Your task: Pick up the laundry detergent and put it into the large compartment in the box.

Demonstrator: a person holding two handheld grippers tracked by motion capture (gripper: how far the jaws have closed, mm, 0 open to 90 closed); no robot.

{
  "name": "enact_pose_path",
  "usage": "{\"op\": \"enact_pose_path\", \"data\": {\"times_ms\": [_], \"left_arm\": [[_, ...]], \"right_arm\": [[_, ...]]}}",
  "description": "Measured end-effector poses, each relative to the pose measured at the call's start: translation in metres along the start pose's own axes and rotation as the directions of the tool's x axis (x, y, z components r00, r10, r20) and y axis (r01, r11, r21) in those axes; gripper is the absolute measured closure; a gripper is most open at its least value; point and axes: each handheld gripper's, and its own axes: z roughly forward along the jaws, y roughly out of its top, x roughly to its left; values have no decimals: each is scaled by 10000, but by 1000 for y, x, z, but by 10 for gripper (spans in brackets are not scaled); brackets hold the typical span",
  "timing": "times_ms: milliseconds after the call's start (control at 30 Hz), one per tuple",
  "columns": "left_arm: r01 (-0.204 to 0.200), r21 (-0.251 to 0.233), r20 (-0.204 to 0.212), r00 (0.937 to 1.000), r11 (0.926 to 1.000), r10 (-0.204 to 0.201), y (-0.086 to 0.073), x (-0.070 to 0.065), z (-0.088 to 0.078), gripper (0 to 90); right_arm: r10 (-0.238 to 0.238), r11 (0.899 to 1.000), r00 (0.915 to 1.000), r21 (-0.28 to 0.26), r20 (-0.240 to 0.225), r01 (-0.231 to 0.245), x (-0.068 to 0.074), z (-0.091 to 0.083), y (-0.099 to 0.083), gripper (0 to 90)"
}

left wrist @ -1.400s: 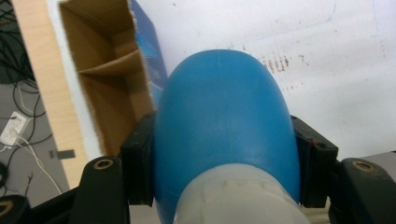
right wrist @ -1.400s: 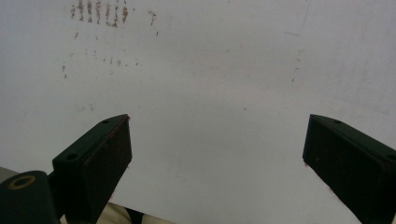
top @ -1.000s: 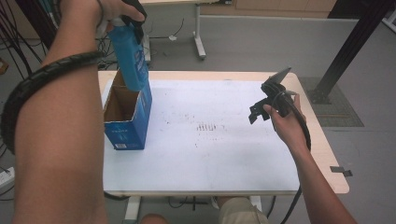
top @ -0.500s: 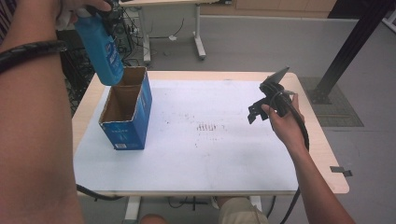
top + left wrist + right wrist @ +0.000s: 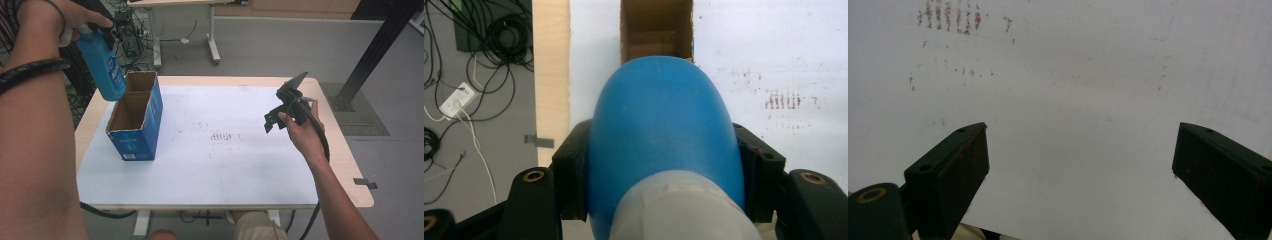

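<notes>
At the far left of the high view a forearm rises up the frame, and the hand at its top carries the left gripper (image 5: 92,27), largely hidden behind the fingers, in the upper left corner. It holds a blue bottle (image 5: 106,67) that hangs base-down and slightly tilted, its lower end just above the left rim of the open cardboard box (image 5: 134,131). In the left gripper view the two black jaws clamp the bottle (image 5: 659,130) from either side near its pale cap end, pads pressed to the blue wall, with the open mouth of the box (image 5: 656,27) at the top of the frame straight beyond the bottle's rounded base. The box stands upright on the white sheet (image 5: 225,165), toward the left of the table (image 5: 345,170), its flaps up and its inside bare as far as it shows; the wooden table edge runs close along its left side, with grey floor and cables beyond. To the right of the box the sheet lies open across the middle of the frame, marked by faint reddish specks. At the right the other forearm enters from the bottom edge and the hand holds the right gripper (image 5: 272,120) above the sheet's right part, pointing left and down. In the right gripper view its jaws (image 5: 1080,165) stand wide apart with nothing between them, over plain white sheet.
</notes>
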Motion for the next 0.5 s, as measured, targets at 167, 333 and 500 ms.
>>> {"op": "enact_pose_path", "data": {"times_ms": [167,333,500], "left_arm": [[51,37,46,10000,10000,-51,0,4,13,379],[60,-17,-113,9999,10000,-60,-2,3,24,380],[85,74,11,10000,9999,-85,-3,6,34,380]], "right_arm": [[-5,10000,10000,47,3,5,1,2,1,81],[7,10000,10000,89,-8,-7,2,3,2,81],[22,10000,10000,92,-11,-22,3,2,1,81]]}}
